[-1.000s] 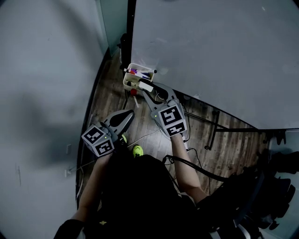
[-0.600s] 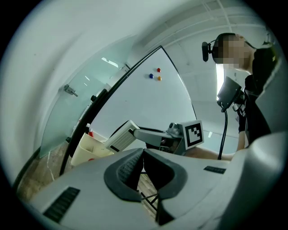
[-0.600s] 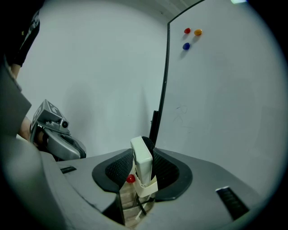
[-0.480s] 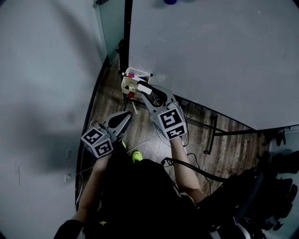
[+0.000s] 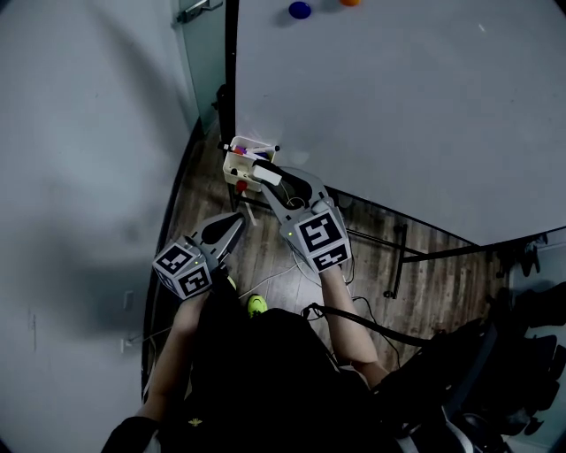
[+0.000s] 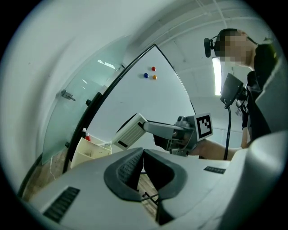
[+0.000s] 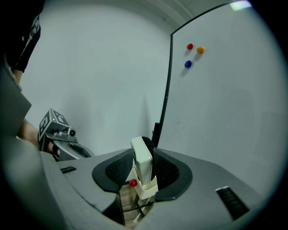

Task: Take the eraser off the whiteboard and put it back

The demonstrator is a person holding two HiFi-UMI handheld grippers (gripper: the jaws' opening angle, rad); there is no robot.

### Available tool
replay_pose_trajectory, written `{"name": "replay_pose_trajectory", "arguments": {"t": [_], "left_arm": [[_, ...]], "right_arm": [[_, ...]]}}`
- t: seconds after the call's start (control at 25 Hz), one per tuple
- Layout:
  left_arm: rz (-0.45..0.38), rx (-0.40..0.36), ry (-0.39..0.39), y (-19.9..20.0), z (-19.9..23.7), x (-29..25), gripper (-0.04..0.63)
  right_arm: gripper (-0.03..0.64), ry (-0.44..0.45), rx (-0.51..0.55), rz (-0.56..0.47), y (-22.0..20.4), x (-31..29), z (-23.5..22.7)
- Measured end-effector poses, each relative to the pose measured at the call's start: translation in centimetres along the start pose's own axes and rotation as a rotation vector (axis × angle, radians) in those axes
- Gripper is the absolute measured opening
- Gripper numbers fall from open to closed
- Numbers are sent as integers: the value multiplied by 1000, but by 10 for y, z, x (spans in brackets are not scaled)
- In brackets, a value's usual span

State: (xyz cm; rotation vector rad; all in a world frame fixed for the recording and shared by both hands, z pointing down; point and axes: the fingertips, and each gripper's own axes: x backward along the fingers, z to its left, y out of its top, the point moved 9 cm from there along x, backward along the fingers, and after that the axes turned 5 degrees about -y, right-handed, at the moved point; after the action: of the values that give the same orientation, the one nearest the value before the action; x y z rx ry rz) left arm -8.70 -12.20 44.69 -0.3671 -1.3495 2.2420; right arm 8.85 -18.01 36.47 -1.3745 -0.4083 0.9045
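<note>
The white eraser sits clamped between the jaws of my right gripper, in the air in front of the whiteboard near its lower left corner. In the right gripper view the eraser stands upright between the ribbed pads, and the whiteboard fills the right side. From the left gripper view, the eraser sticks out of the right gripper. My left gripper hangs lower and to the left, its jaws shut with nothing in them.
A cream basket of markers hangs at the board's lower left edge, just under the eraser. Blue, orange and red magnets stick high on the board. The board's stand legs and cables cross the wooden floor. A curved grey wall stands left.
My right gripper has risen with the eraser, away from the basket and up along the board's corner. The head view has tilted up, so the magnets now show. The left gripper has hardly moved.
</note>
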Motion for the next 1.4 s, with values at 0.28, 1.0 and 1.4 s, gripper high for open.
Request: {"name": "replay_pose_trajectory", "arguments": {"t": [0.28, 1.0, 1.4], "left_arm": [[8, -30, 8, 0, -6, -3, 0], [2, -21, 13, 0, -13, -7, 0], [3, -11, 10, -1, -11, -4, 0]], "right_arm": [[150, 2, 2, -13, 4, 12, 1], [150, -8, -5, -35, 9, 26, -5], [149, -5, -3, -34, 9, 21, -3]]}}
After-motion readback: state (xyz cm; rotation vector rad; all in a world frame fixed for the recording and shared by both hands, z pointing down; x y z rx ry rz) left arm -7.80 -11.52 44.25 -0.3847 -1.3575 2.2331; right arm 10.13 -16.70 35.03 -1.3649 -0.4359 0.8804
